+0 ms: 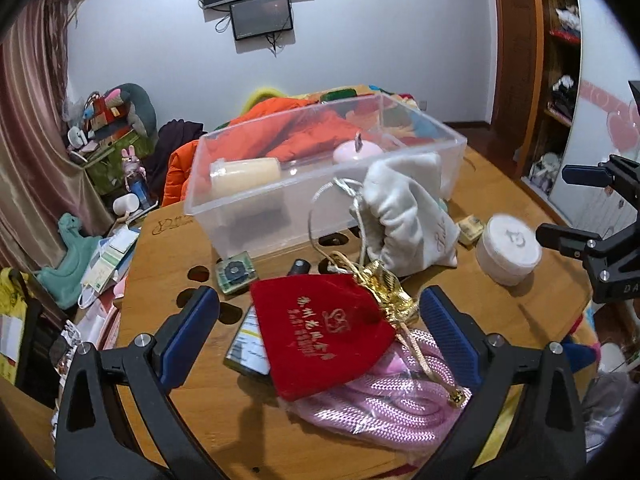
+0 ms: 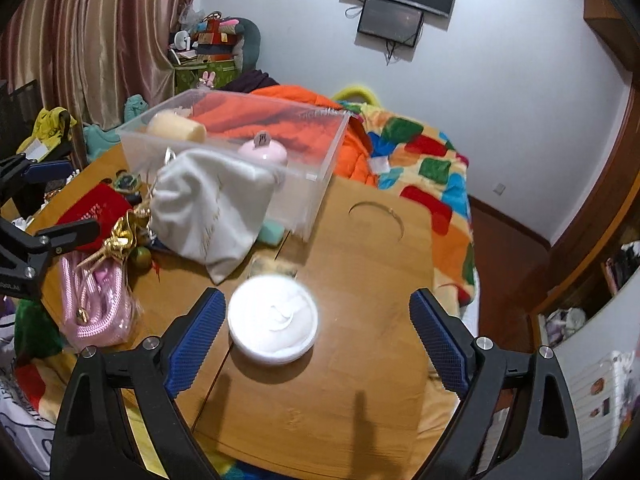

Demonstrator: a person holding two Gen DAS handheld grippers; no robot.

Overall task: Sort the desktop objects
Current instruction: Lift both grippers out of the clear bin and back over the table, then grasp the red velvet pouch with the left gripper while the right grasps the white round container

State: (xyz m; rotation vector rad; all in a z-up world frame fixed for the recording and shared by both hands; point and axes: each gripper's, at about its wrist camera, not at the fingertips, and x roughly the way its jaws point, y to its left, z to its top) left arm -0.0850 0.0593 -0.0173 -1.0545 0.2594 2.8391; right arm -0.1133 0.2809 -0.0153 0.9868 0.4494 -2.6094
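Note:
A clear plastic box (image 1: 320,176) (image 2: 240,152) stands on the wooden table and holds a cream cylinder (image 1: 245,178) and a pink round item (image 1: 357,151). A white cloth pouch (image 1: 404,220) (image 2: 212,208) leans on its front. My left gripper (image 1: 320,320) is open, its fingers either side of a red velvet pouch (image 1: 320,336) lying on a pink rope bundle (image 1: 384,404). My right gripper (image 2: 316,320) is open over a round white jar (image 2: 273,318) (image 1: 508,250), which sits nearer the left finger (image 2: 196,344).
A gold tassel (image 1: 384,288), a small green square item (image 1: 235,276) and a boxed card (image 1: 248,344) lie near the red pouch. A thin hoop (image 2: 378,216) lies on the table right of the box. A bed with a coloured quilt (image 2: 424,160) is behind.

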